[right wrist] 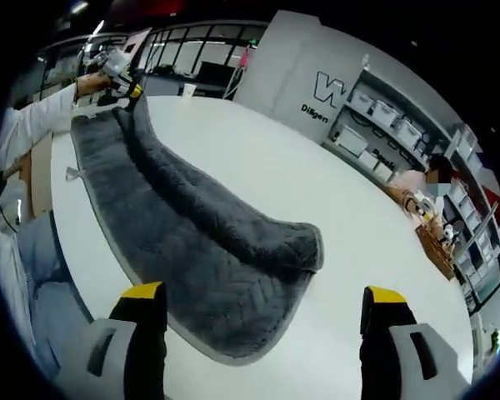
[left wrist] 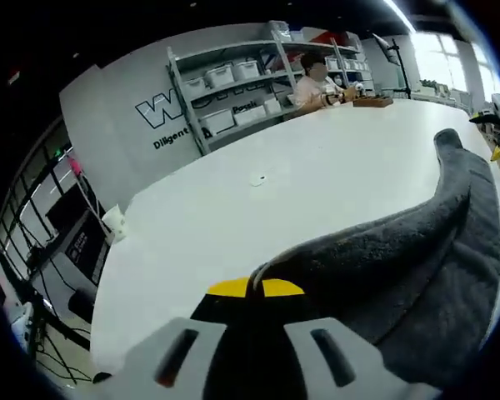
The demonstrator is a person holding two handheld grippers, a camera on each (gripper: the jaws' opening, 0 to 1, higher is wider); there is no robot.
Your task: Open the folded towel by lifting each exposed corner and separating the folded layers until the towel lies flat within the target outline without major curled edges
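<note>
Two grippers on one grey towel (right wrist: 208,250), which lies in a long strip across the white table (right wrist: 317,192), w/ one long edge still doubled over itself as a thick rolled ridge running down its length. From where I stand the left gripper (left wrist: 258,287) has its yellow-tipped jaws pinched together on the towel's far end, the cloth rising up into them; in the right gripper view the same gripper (right wrist: 123,71) sits at the far end of the strip, held by a person's hand, sleeve in white. The right gripper (right wrist: 262,304) hangs over the near end w/ jaws spread wide and nothing between them but towel lying beneath, not gripped.

Progress, as I judge it: approx. halfway. The towel is stretched out lengthwise, but the fold along the long side is not yet laid open, and the near corner curls over in a soft lip. I can't make out any target outline on the table (maybe hidden under the cloth), so placement is unknown. Left to do: peel that ridge layer over, flatten corners.

Another person sits at the table's far side by the shelves (left wrist: 233,83).
</note>
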